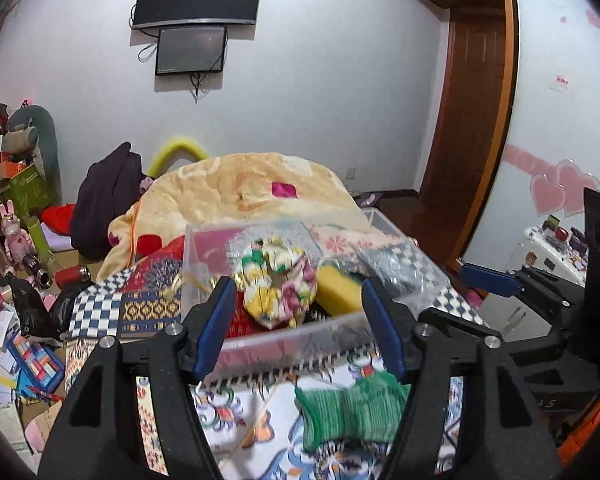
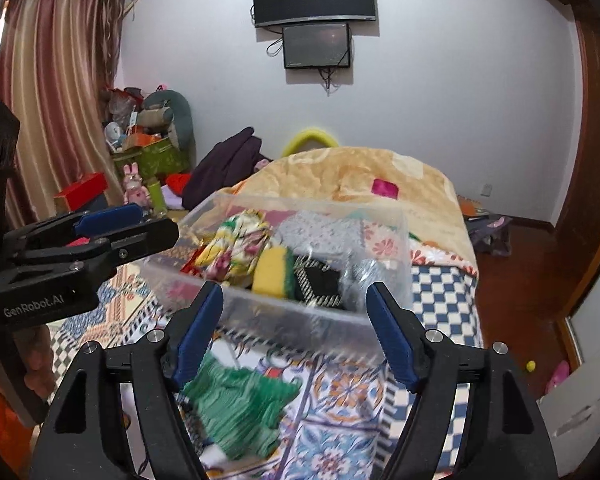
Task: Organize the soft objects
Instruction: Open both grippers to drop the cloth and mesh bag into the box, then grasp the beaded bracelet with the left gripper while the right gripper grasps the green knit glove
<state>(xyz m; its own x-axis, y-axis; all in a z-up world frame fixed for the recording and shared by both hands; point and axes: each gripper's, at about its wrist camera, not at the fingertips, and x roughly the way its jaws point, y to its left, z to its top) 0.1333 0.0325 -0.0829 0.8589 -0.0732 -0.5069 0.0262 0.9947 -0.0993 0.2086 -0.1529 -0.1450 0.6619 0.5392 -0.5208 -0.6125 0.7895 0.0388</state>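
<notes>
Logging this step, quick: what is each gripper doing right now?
Left gripper: open, holding nothing.
Right gripper: open, holding nothing.

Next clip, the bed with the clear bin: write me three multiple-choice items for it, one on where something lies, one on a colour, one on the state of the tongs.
1. Where does the green knitted cloth lie?
A. inside the clear plastic bin
B. on the patterned bedspread in front of the bin
C. on the floor by the door

2. What colour is the top of the sponge in the clear plastic bin?
A. yellow
B. white
C. purple

3. How do the right tongs and left tongs stand?
A. both shut on the cloth
B. one open, one shut on the bin
C. both open and holding nothing

Answers: 1 B, the cloth rests on the patterned bedspread outside the bin's near wall. 2 A, the sponge's broad face is yellow with a green edge. 3 C, each wrist view shows blue fingers spread wide with nothing between them.
</notes>
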